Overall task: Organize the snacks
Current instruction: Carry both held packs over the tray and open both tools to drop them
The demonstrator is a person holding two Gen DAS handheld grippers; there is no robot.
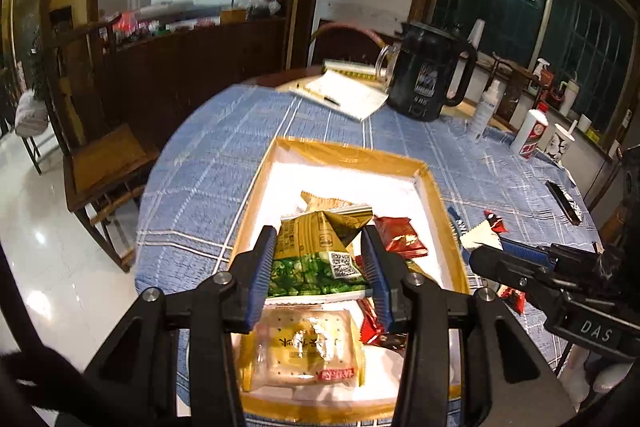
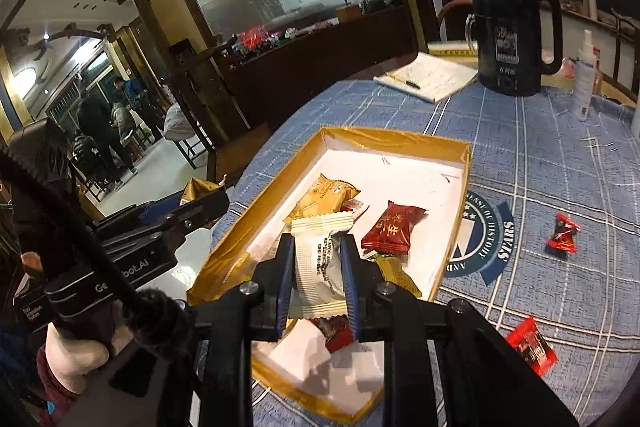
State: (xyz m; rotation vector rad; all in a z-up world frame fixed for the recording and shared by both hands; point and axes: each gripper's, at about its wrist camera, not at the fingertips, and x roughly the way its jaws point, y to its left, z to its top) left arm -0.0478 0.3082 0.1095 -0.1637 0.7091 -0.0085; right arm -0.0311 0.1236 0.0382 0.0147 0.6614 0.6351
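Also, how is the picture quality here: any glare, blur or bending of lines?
Left wrist view: the white tray floor is washed out by glare, and the tablecloth lines bend toward the edges. Right wrist view: the small red candy is motion-blurred, and the corners are dark.

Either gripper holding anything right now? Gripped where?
Left gripper clamps the gold-and-green snack packet across its side edges. Right gripper pinches the white wrapped snack across its middle, both above the gold-rimmed box.

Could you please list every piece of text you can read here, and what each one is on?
"DAS": right hand-held gripper body.
"STARS", "OF HISTORY": round emblem on tablecloth.
"Data Acquisition System": left hand-held gripper body.
Print on the white packet, green packet, kettle: too blurred to read.
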